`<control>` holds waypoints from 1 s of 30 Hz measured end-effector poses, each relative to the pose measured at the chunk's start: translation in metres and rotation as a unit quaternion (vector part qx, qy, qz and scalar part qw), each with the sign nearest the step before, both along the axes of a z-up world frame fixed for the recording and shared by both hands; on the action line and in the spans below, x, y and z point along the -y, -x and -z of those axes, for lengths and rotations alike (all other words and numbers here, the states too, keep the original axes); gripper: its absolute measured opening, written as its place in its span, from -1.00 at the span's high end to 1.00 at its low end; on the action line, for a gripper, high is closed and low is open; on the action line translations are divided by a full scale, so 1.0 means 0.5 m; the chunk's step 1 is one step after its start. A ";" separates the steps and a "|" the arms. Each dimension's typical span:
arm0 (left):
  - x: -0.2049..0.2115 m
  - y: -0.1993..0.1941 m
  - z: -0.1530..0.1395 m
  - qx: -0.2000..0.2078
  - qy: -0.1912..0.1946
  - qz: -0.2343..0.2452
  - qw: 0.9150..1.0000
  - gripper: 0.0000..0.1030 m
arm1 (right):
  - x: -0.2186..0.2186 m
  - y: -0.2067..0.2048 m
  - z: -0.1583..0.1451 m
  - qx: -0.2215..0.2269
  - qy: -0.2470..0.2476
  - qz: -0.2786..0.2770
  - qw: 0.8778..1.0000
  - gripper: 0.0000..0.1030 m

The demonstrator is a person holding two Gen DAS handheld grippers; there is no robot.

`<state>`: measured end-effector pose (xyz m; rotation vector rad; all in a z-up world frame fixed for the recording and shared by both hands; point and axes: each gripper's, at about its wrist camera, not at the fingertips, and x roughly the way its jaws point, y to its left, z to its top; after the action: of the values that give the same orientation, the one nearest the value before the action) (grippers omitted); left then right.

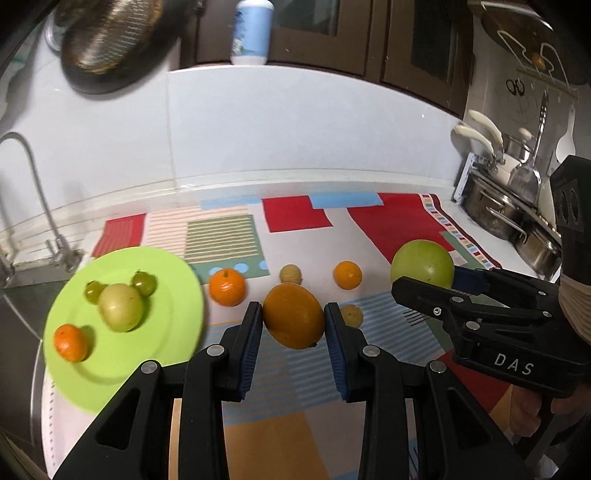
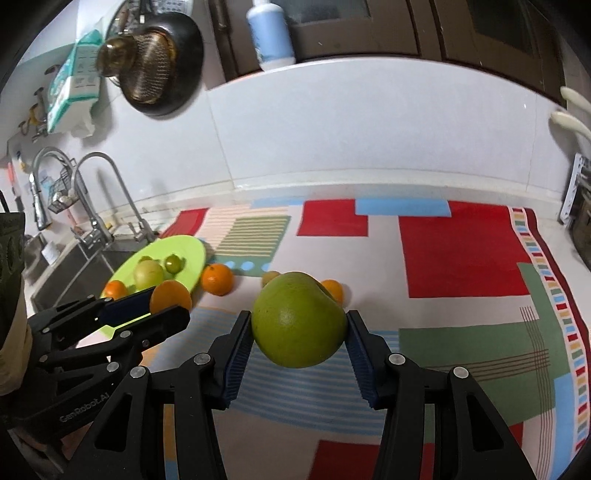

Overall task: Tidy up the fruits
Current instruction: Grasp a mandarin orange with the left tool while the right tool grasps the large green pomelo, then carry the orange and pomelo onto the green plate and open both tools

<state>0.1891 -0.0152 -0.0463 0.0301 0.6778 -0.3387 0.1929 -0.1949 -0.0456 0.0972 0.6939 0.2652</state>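
My left gripper [image 1: 293, 325] is shut on a large orange [image 1: 293, 321], held above the patterned mat. My right gripper [image 2: 299, 332] is shut on a big green pomelo [image 2: 299, 319], also lifted; it shows in the left wrist view [image 1: 423, 263] too. A lime green plate [image 1: 173, 310] lies at the left and holds a pale green apple [image 1: 121, 307], two small green fruits [image 1: 144, 283] and a small tangerine [image 1: 71, 342]. On the mat lie a tangerine [image 1: 227, 287], a smaller tangerine [image 1: 347, 274] and two small yellowish fruits [image 1: 290, 274].
A sink with faucets [image 2: 88, 206] lies left of the plate. Steel pots [image 1: 495, 214] stand at the right end of the counter. A dark pan [image 2: 159, 62] hangs on the tiled wall, and a blue bottle [image 2: 271, 33] stands on the ledge above.
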 end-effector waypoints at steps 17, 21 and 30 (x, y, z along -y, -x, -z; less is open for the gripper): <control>-0.179 0.098 -0.042 0.032 -0.013 -0.072 0.997 0.34 | -0.174 0.066 -0.040 0.032 -0.006 -0.065 0.997 0.01; -0.221 0.101 -0.046 0.036 -0.018 -0.082 0.996 0.34 | -0.220 0.066 -0.044 0.036 -0.007 -0.075 0.996 0.01; -0.305 0.074 -0.044 0.038 -0.030 -0.092 0.995 0.34 | -0.316 0.039 -0.035 0.031 -0.008 -0.092 0.995 0.01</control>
<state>0.1519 0.1373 -0.0241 0.0381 0.6105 -0.1392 0.1733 -0.0370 -0.0283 0.0405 0.6396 0.4480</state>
